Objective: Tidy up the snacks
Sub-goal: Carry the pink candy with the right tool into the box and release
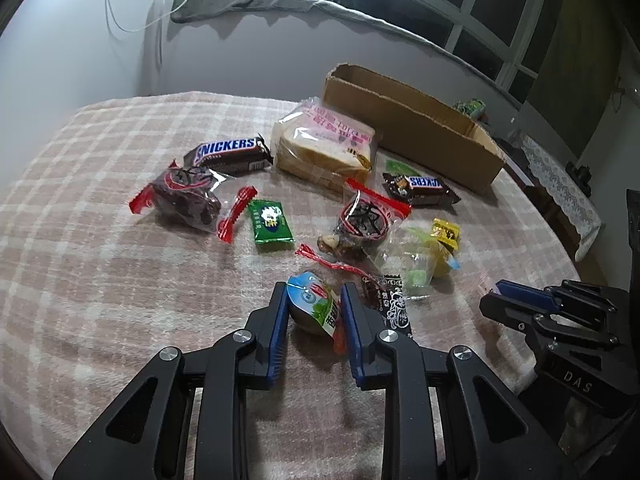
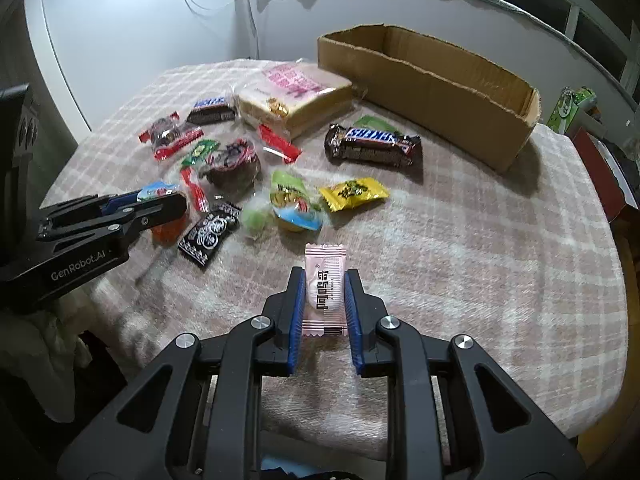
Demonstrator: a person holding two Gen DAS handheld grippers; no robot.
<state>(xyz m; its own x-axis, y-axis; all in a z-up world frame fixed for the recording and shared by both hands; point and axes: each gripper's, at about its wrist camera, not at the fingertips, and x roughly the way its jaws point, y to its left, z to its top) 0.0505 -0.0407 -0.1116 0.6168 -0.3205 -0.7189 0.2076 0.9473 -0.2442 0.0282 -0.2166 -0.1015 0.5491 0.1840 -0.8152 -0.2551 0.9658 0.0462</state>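
I grip a round blue-green snack [image 1: 314, 308] in my left gripper [image 1: 314, 312] and a pink sachet [image 2: 324, 290] in my right gripper [image 2: 325, 300]; next, I judge, comes carrying both to the cardboard box [image 2: 436, 96] at upper right.

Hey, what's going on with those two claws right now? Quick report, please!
Left gripper shut on round sealed snack. Right gripper shut on pink sachet. Cardboard box looks empty, path clear.

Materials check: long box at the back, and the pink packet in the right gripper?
Box: looks like plain brown corrugated cardboard, matte, with ragged torn top edges and a bent end flap.
Pink packet, clamped in the right gripper: probably thin plastic film, slightly glossy, with crimped zigzag end seals and black print.
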